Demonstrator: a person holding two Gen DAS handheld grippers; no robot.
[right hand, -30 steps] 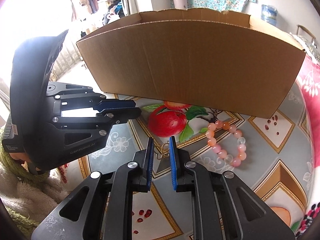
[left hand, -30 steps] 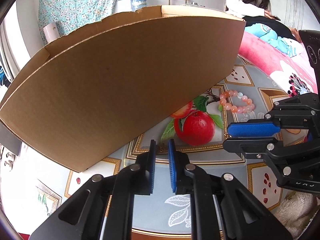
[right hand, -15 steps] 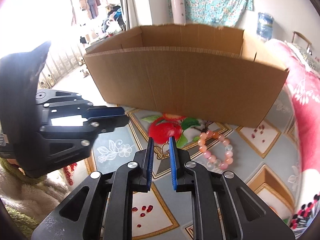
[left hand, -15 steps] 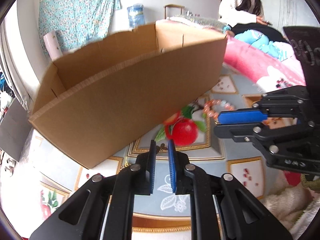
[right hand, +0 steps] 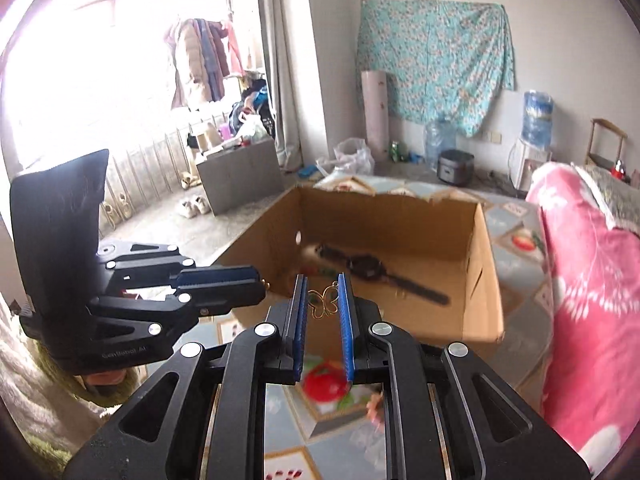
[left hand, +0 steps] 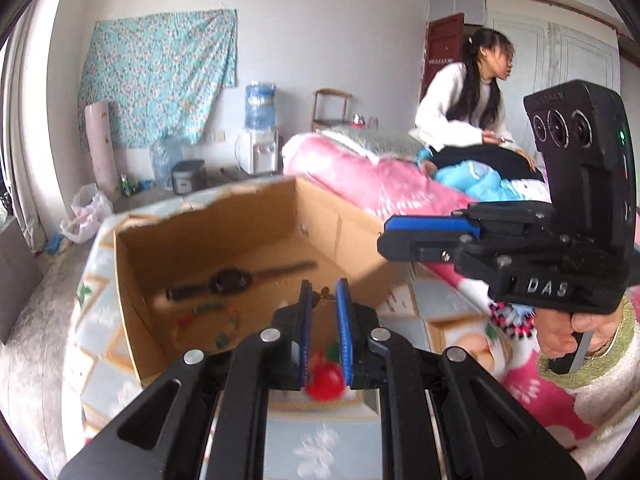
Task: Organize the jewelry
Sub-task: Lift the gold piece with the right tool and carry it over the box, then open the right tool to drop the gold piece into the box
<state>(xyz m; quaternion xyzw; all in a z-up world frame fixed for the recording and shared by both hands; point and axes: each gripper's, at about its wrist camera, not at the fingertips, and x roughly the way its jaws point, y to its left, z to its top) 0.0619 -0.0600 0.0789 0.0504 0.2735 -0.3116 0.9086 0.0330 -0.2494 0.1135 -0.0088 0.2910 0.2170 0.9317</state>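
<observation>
My left gripper (left hand: pixel 324 282) is shut on a small gold earring (left hand: pixel 322 295), pinched near the tips of the blue pads. My right gripper (right hand: pixel 322 278) is shut on a gold butterfly earring (right hand: pixel 324 301). Both hang side by side above the near rim of an open cardboard box (left hand: pixel 134 280), right gripper (left hand: pixel 386 232) to the right, left gripper (right hand: pixel 259 281) to the left. Inside the box (right hand: pixel 484 280) lie a dark wristwatch (left hand: pixel 230 280) and a blurred string of coloured beads (left hand: pixel 208 314). A pink bead bracelet (right hand: pixel 374 404) lies blurred on the table below.
The box stands on a table with a patterned cloth (right hand: pixel 360 452) showing a red apple print (right hand: pixel 324 384). A pink quilt on a bed (right hand: pixel 588 288) borders the table on the right. A person in a white top (left hand: pixel 460 120) sits on the bed.
Both grippers have risen with their earrings. Before, only the box's outer wall faced them; now they look over its rim at the watch and beads inside.
</observation>
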